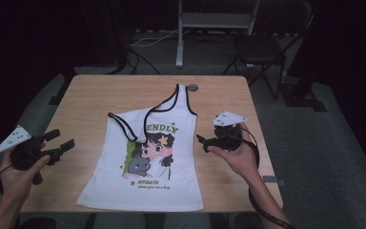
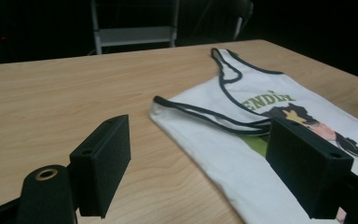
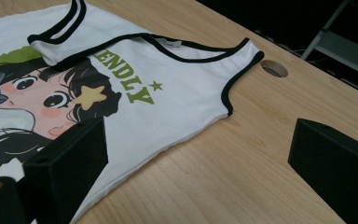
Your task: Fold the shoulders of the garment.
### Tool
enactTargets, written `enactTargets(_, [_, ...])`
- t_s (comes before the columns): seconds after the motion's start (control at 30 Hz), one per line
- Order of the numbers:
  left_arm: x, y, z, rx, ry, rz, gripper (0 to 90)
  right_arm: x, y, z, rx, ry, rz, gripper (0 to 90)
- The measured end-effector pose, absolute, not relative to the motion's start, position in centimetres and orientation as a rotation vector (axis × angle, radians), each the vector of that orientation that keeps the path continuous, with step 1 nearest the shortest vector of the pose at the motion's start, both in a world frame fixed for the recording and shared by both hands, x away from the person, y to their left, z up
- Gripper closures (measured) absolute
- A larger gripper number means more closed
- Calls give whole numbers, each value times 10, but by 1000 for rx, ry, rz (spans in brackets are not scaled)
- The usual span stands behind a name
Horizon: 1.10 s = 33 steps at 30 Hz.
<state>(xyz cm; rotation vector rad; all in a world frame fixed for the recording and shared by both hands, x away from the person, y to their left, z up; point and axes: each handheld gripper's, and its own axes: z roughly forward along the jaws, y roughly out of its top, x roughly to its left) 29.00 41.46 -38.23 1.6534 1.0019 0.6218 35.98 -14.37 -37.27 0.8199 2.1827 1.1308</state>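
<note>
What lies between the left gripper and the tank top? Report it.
Bare wooden table; in the high view nothing lies between the left gripper and the tank top.

The top (image 1: 147, 157) bears green letters "ENDLY" with the start hidden under a folded strap, and small green print below the cartoon, too small to read.

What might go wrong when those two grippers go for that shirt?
The top has one strap already folded over its chest, so a pinch there may catch two layers. Its hem hangs at the table edge and might slide off. Both open grippers, left and right, hover apart from the cloth.
</note>
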Motion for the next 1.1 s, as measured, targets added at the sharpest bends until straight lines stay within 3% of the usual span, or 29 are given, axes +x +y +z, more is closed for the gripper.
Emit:
enactTargets(0.47, [282, 422, -423, 1653, 1096, 620, 216, 383, -135, -364, 811, 2190, 1107, 43])
enactTargets(1.1, [283, 413, -437, 1645, 1080, 639, 216, 473, -141, -354, 955, 2145, 1066, 43])
